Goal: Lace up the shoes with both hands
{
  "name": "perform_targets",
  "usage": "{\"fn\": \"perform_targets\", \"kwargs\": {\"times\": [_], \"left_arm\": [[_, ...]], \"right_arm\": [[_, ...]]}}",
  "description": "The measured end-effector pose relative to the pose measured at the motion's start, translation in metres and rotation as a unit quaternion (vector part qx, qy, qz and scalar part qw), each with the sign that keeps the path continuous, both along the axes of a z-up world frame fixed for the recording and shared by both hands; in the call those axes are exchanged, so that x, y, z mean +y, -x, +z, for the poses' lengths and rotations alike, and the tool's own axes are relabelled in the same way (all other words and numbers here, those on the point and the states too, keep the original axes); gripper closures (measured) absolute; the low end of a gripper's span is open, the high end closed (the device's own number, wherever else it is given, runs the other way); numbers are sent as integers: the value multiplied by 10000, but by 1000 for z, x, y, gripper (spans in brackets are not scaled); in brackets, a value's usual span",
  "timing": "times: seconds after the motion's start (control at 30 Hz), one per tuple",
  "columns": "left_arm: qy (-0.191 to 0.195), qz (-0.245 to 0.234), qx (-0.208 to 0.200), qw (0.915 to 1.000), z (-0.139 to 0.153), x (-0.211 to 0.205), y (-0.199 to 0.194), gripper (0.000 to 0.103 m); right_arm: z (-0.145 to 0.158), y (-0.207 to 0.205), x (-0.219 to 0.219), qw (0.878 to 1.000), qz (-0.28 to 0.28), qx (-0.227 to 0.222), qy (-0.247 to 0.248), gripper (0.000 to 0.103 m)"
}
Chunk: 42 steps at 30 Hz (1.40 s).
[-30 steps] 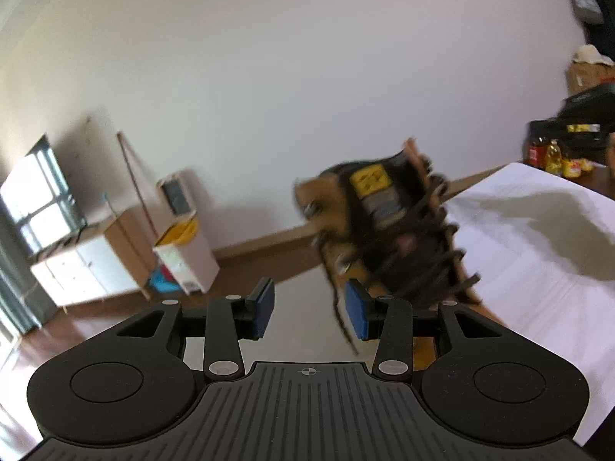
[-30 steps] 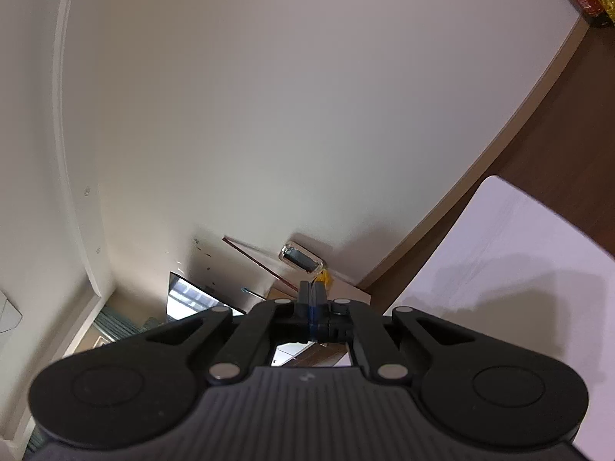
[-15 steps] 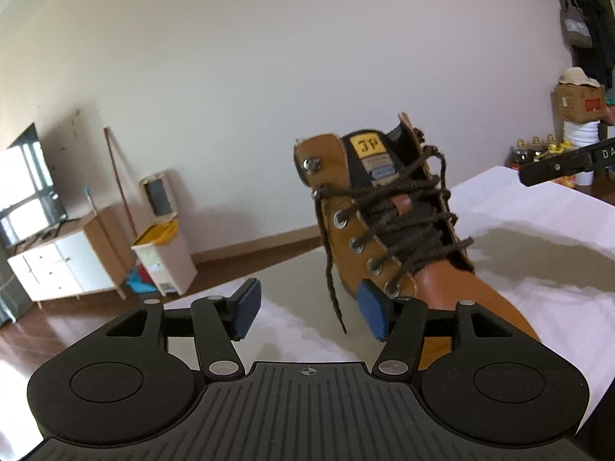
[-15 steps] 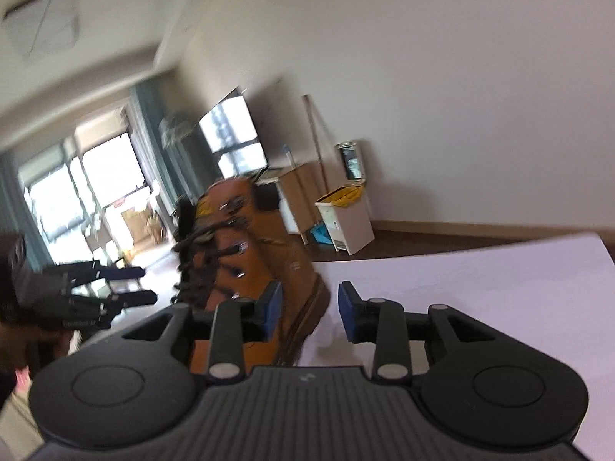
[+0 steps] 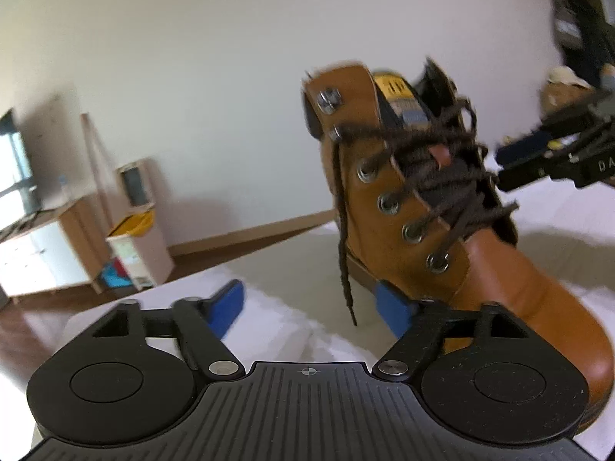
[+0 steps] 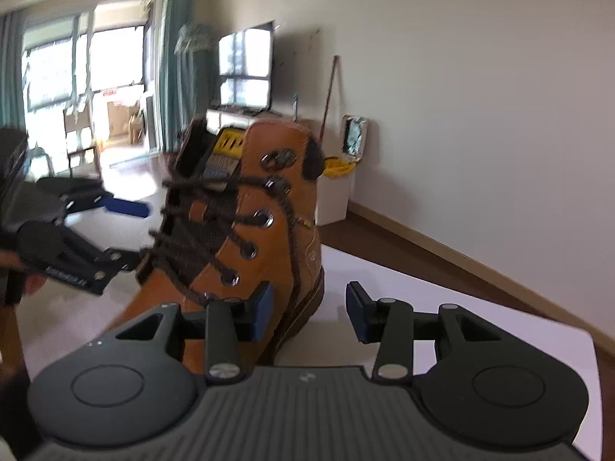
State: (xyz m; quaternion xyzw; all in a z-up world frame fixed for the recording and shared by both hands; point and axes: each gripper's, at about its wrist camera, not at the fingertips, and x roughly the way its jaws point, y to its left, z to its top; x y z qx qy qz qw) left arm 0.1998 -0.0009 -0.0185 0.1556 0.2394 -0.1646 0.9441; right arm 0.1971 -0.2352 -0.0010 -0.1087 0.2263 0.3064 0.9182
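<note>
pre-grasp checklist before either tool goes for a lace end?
1. Boot upright on white surface: ok.
2. Loose lace end in view, hanging down the boot's side: ok.
3. Left tool empty, nothing between its pads: ok.
4. Right tool jaws opening, lace strand in the gap, not gripped: ok.
5. Top hooks laced: not ok, bare.
6. Image sharpness for aiming: not ok, blurred.
</note>
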Motion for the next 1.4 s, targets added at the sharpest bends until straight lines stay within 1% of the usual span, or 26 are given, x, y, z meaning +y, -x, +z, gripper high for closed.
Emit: {"fn": "perform_targets", "kwargs": {"times": [0.07,0.13,0.2,0.23,0.27,0.3,0.33,0.37,0.4,0.43,0.53,0.63,0.67,0.73,0.83,0.93,1.0,1.03,1.13,1.2,1.23,1.4], "left_arm": [[-58,-309,17,9995,-6,1,-11,39],[-95,-589,-17,9982,-12,2,-20,39],[-82,-780,-65,9969,-14,3,-25,41],[-67,-847,-66,9964,-15,3,-27,42],[-53,-917,-67,9958,-16,4,-29,46],[40,-1008,-23,9949,-17,6,-32,61],[152,-1104,32,9938,-18,8,-35,73],[265,-1200,87,9924,-19,11,-39,98],[365,-1235,127,9916,-19,13,-41,99],[373,-1229,146,9916,-19,13,-41,99],[296,-1030,50,9942,-14,15,-33,99],[274,-672,-44,9973,-5,26,-15,99],[272,-620,-58,9977,-4,28,-13,99],[211,-390,-80,9990,1,41,4,99],[223,-299,-27,9993,4,50,29,99],[261,-462,8,9986,5,44,57,100],[369,-609,10,9975,8,36,75,100],[462,-685,9,9966,10,31,84,100],[516,-830,-10,9952,12,24,96,100],[539,-838,-24,9950,14,17,96,100],[493,-840,-39,9952,14,15,96,100],[494,-804,-10,9955,9,13,94,100]], "right_arm": [[-5,-4,7,9997,85,26,207,61],[-9,-5,10,9993,95,30,355,61],[-13,-5,12,9991,139,58,395,63],[-16,-7,13,9990,168,88,408,65],[-19,-8,14,9989,190,110,416,72],[-19,-8,13,9989,200,121,397,78],[-20,-9,11,9991,234,176,322,84],[-21,-11,9,9990,289,263,213,98],[-21,-11,7,9990,295,282,156,99],[-20,-11,5,9994,205,256,93,99],[-12,-8,0,9998,-106,173,-16,99],[-2,5,-12,9991,-420,32,41,99],[1,10,-17,9986,-520,27,27,99],[8,19,-27,9974,-718,22,-15,99],[15,34,-38,9961,-836,184,-228,99],[21,59,-38,9957,-608,422,-558,99],[25,65,-34,9956,-496,484,-636,99],[28,67,-29,9947,-413,550,-761,99],[36,74,-16,9906,-161,753,-1128,100],[39,77,-14,9890,-66,830,-1223,100],[42,72,-4,9893,-59,837,-1194,100],[34,85,7,9864,88,1042,-1264,101]]}}
